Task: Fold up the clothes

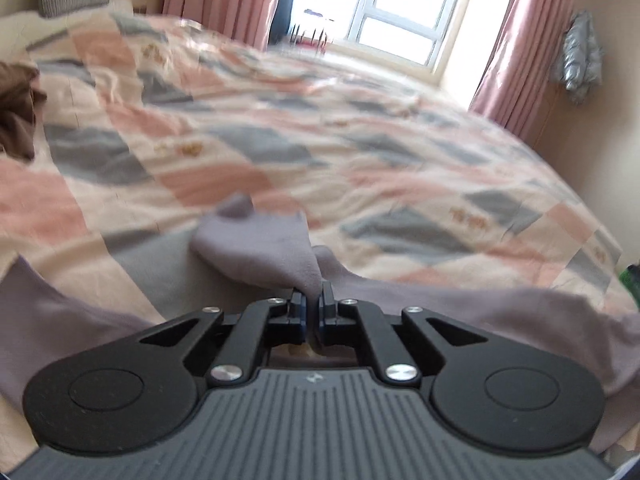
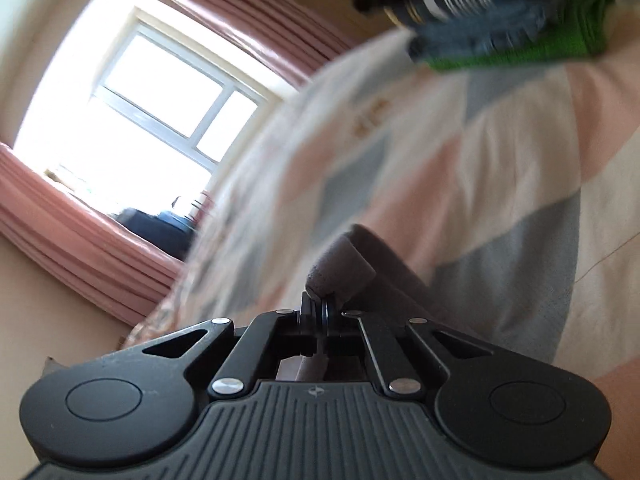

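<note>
Spreading across nearly all of both views, a bed (image 1: 360, 152) under a quilt of pink, grey and cream diamonds, rumpled and smeared by motion blur. Beyond it, a bright window (image 1: 396, 12) flanked by pink curtains (image 1: 516, 52), with a silver-grey garment (image 1: 578, 60) hanging on the wall to the right of them. Draped over the near edge of the quilt, a lilac-grey garment (image 1: 256, 248), its body running left and right below the left wrist camera and a bunched fold rising toward the middle. At the left edge of that view, a brown cloth (image 1: 16, 108) heaped on the quilt. In the right wrist view, near the top right, a stack of folded clothes (image 2: 520, 40), green at the bottom and blue above, possibly striped on top, though too blurred to say. Pressed together on a pinch of the lilac-grey fabric, the left gripper (image 1: 312, 300). Likewise clamped on a rolled edge of the same fabric, the right gripper (image 2: 320, 308), with a strip of cloth showing behind its jaws.
</note>
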### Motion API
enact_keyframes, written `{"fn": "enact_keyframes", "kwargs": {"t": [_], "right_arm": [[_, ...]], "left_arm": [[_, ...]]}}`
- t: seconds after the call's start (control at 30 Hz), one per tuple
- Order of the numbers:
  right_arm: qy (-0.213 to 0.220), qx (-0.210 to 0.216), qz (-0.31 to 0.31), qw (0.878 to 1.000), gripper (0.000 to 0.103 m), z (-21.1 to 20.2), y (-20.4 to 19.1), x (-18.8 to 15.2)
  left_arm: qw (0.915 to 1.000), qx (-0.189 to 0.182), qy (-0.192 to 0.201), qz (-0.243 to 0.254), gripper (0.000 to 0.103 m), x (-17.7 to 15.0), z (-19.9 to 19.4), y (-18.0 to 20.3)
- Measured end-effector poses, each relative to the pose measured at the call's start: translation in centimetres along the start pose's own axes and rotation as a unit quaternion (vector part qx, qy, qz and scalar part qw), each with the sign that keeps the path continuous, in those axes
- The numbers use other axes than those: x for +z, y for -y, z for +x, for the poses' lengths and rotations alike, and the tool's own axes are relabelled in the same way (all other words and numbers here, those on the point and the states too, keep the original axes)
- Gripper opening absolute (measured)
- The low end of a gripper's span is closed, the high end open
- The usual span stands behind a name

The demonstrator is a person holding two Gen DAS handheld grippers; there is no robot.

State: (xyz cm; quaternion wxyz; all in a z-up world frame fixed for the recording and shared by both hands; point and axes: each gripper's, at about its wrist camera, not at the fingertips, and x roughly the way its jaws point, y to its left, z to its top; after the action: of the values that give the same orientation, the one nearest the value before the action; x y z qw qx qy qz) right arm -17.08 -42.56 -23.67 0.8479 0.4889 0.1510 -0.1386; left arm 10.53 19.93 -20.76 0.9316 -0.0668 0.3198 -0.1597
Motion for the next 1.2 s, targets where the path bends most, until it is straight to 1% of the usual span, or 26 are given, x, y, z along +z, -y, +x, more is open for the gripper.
{"fn": "enact_keyframes", "kwargs": {"t": [0.03, 0.07, 0.13, 0.23, 0.27, 0.3, 0.37, 0.47, 0.5, 0.57, 0.6, 0.63, 0.7, 0.8, 0.83, 0.9, 0.93, 1.03, 1.07, 1.1, 1.17, 1.2], "right_arm": [[0.001, -0.002, 0.003, 1.000, 0.003, -0.7, 0.2, -0.4], [-0.007, -0.015, 0.011, 1.000, 0.003, -0.7, 1.1, -1.0], [-0.023, -0.041, 0.026, 0.999, 0.003, -0.8, 2.8, -2.1], [-0.046, -0.080, 0.048, 0.995, 0.003, -1.0, 5.4, -3.8], [-0.050, -0.086, 0.047, 0.994, 0.003, -1.0, 5.8, -4.2], [-0.047, -0.082, 0.041, 0.995, 0.003, -1.2, 5.5, -4.2], [-0.035, -0.067, 0.031, 0.997, 0.003, -2.1, 4.5, -4.0], [-0.011, -0.043, 0.019, 0.999, 0.003, -4.0, 3.0, -3.6], [-0.009, -0.045, 0.015, 0.999, 0.003, -4.4, 2.8, -3.6], [-0.017, -0.070, 0.008, 0.997, 0.003, -4.3, 3.3, -4.1], [-0.026, -0.084, 0.015, 0.996, 0.003, -4.0, 4.2, -4.6], [-0.038, -0.095, 0.029, 0.994, 0.003, -3.5, 5.3, -5.0], [-0.040, -0.093, 0.041, 0.994, 0.003, -3.5, 6.0, -5.4], [-0.027, -0.067, 0.035, 0.997, 0.003, -4.4, 5.0, -5.1], [-0.026, -0.065, 0.034, 0.997, 0.003, -4.5, 4.8, -4.9], [-0.033, -0.080, 0.031, 0.996, 0.003, -3.8, 5.1, -4.7], [-0.037, -0.091, 0.034, 0.995, 0.003, -3.3, 5.7, -4.8], [-0.042, -0.105, 0.045, 0.993, 0.003, -2.6, 6.7, -5.3], [-0.039, -0.106, 0.035, 0.993, 0.012, -2.8, 6.5, -5.6], [-0.037, -0.106, 0.023, 0.993, 0.017, -3.0, 6.1, -5.8], [-0.029, -0.113, -0.008, 0.993, 0.032, -3.6, 4.9, -6.1], [-0.021, -0.123, -0.031, 0.992, 0.037, -4.0, 4.2, -6.2]], "left_arm": [[0.9999, 0.006, 0.007, 0.004, 0.003, -0.5, -0.8, -0.3], [0.9998, 0.013, 0.013, 0.009, 0.003, -1.1, -1.6, -0.6], [0.9996, 0.027, -0.005, 0.011, 0.003, -3.2, -1.8, -1.4], [0.9981, 0.034, -0.050, -0.004, 0.003, -6.1, -0.7, -3.0], [0.9979, 0.038, -0.051, -0.002, 0.003, -6.6, -0.5, -3.1], [0.9978, 0.043, -0.051, 0.002, 0.003, -7.0, -0.4, -3.1], [0.9983, 0.044, -0.037, 0.011, 0.003, -6.9, -0.9, -2.8], [0.9991, 0.036, 0.004, 0.020, 0.003, -5.9, -3.1, -2.4], [0.9990, 0.039, 0.008, 0.022, 0.003, -6.1, -3.3, -2.4], [0.9985, 0.046, 0.014, 0.027, 0.003, -6.5, -3.5, -2.4], [0.9982, 0.050, 0.017, 0.029, 0.003, -6.7, -3.6, -2.4], [0.9981, 0.054, 0.008, 0.028, 0.003, -7.0, -3.3, -2.5], [0.9980, 0.057, -0.003, 0.027, 0.003, -7.5, -2.9, -2.7], [0.9981, 0.053, 0.014, 0.026, 0.003, -7.2, -3.8, -2.9], [0.9981, 0.053, 0.017, 0.027, 0.003, -7.0, -3.9, -2.9], [0.9978, 0.055, 0.017, 0.032, 0.003, -6.9, -3.9, -2.9], [0.9976, 0.058, 0.011, 0.037, 0.003, -7.2, -3.5, -2.7], [0.9964, 0.066, -0.019, 0.049, 0.005, -8.7, -2.3, -2.1], [0.9958, 0.070, -0.028, 0.051, 0.007, -9.2, -2.1, -2.0], [0.9951, 0.075, -0.037, 0.053, 0.010, -9.7, -1.8, -2.0], [0.9955, 0.073, -0.039, 0.046, 0.014, -10.0, -2.6, -2.3], [0.9956, 0.073, -0.038, 0.045, 0.018, -9.7, -3.1, -2.5]]}}
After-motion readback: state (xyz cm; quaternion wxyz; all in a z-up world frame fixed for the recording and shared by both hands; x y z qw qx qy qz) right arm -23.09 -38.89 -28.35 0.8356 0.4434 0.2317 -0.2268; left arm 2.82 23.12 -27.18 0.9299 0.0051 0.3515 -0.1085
